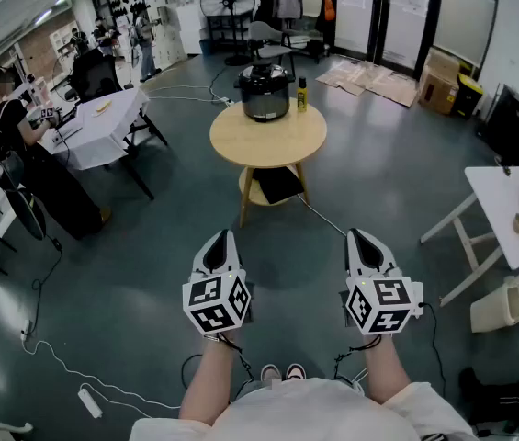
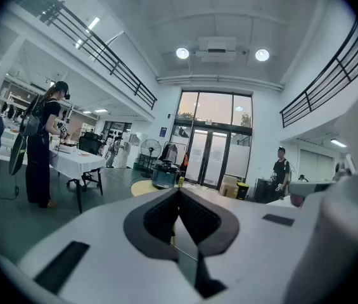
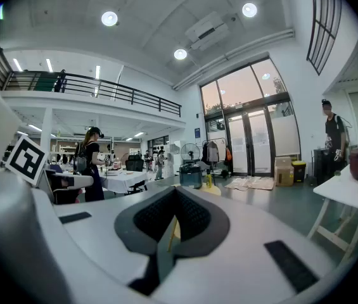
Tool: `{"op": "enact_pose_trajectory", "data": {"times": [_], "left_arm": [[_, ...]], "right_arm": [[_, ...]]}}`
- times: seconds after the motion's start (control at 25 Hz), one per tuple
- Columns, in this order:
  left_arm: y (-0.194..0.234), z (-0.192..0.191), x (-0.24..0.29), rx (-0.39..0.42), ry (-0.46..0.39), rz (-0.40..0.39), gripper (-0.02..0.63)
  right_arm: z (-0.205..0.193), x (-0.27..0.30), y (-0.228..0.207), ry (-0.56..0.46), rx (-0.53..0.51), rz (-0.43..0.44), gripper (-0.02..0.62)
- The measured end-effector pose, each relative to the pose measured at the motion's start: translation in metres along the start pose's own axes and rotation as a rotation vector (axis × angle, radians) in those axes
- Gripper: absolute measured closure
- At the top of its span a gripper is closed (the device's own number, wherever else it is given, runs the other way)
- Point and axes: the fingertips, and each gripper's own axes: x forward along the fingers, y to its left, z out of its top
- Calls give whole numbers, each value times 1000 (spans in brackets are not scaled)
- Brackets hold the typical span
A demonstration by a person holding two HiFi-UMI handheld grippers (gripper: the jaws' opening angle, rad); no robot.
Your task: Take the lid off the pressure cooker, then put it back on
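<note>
The black and silver pressure cooker [image 1: 265, 90] stands with its lid on at the far side of a round wooden table [image 1: 267, 141]. It also shows small and distant as the cooker [image 2: 164, 174] in the left gripper view and the cooker [image 3: 191, 175] in the right gripper view. My left gripper [image 1: 221, 238] and right gripper [image 1: 359, 237] are held side by side, well short of the table, above the grey floor. Both point roughly level towards the table, with jaws shut tip to tip and nothing between them.
A yellow bottle [image 1: 302, 96] stands right of the cooker. A white-clothed table [image 1: 103, 122] with a person [image 1: 20, 145] beside it is at the left; a white folding table [image 1: 507, 209] is at the right. A cable [image 1: 66, 366] runs over the floor. Cardboard boxes [image 1: 440, 81] lie beyond.
</note>
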Motion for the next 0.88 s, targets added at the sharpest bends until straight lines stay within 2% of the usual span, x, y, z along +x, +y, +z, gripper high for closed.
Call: {"op": "enact_pose_trajectory", "data": {"times": [0.16, 0.28, 0.52, 0.68, 0.88], "left_arm": [[1, -1, -4, 4, 4, 2, 611], [-1, -3, -5, 6, 17, -7, 611], [3, -11, -6, 48, 62, -4, 611], [4, -5, -9, 19, 36, -18, 609], [-3, -1, -11, 22, 32, -73, 537]], "right_arm": [[0, -1, 4, -5, 12, 1, 595], [-1, -1, -5, -19, 55, -38, 595], [-11, -2, -10, -6, 77, -49, 594], [-13, -5, -8, -9, 79, -44, 594], [-11, -11, -9, -15, 91, -60, 595]]}}
